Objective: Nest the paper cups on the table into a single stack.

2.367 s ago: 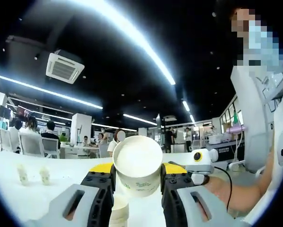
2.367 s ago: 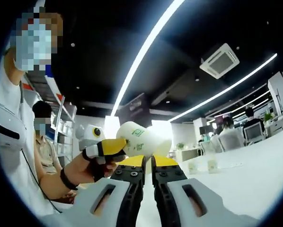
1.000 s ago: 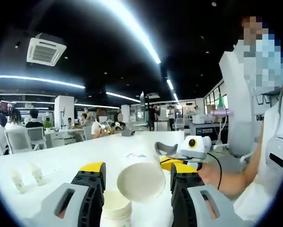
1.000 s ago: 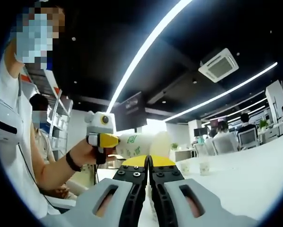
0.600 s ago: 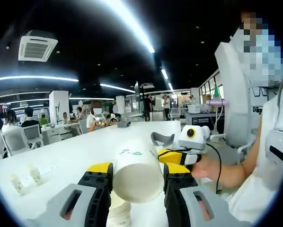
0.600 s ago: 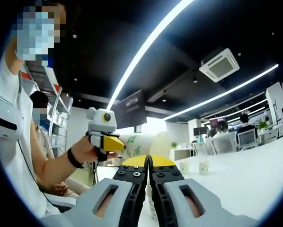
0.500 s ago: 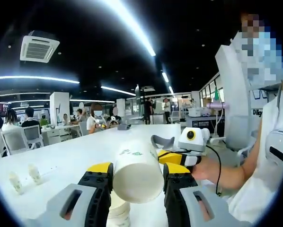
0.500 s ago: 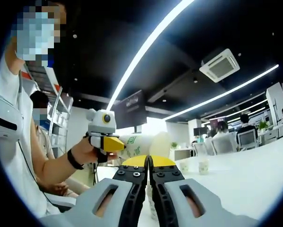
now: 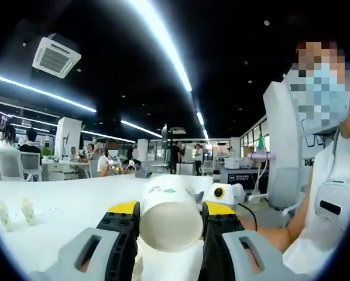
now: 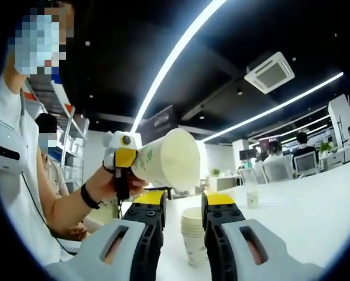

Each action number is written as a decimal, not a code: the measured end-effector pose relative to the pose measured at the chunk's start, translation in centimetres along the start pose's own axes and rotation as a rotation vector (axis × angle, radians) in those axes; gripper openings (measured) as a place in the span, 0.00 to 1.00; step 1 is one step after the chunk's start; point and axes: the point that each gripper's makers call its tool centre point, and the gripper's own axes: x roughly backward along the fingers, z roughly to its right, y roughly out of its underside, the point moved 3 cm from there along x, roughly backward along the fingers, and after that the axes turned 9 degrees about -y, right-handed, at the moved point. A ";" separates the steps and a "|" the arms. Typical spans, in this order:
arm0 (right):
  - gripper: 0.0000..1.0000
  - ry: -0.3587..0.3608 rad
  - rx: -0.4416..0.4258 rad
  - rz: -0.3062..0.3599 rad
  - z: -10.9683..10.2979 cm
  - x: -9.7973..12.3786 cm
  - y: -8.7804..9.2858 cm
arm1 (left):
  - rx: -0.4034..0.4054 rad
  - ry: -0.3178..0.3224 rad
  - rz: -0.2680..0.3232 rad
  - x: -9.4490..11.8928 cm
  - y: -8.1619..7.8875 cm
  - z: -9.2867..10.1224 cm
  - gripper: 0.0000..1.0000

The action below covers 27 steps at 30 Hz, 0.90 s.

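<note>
Sideways, paper cup [image 9: 170, 217] in left gripper [image 9: 169, 218] (base toward camera), right gripper [image 10: 182, 202] open, empty.

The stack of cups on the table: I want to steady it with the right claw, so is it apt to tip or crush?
The stack is tall and narrow on the table, so a high push could tip it. It looks like thin paper: probably light, and a hard squeeze may dent it.

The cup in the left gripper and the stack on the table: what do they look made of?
The cup looks like matte white paper with a green print; its bottom is flat and dull. The stack looks the same: cream-white, thin rolled rims nested closely. Whether they have an inner coating cannot be told. The table looks smooth, white, slightly glossy, perhaps laminate.
</note>
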 end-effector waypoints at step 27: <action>0.38 -0.097 -0.127 0.107 -1.6 -0.3 -1.7 | -0.040 0.012 -0.043 -0.8 2.8 2.7 0.45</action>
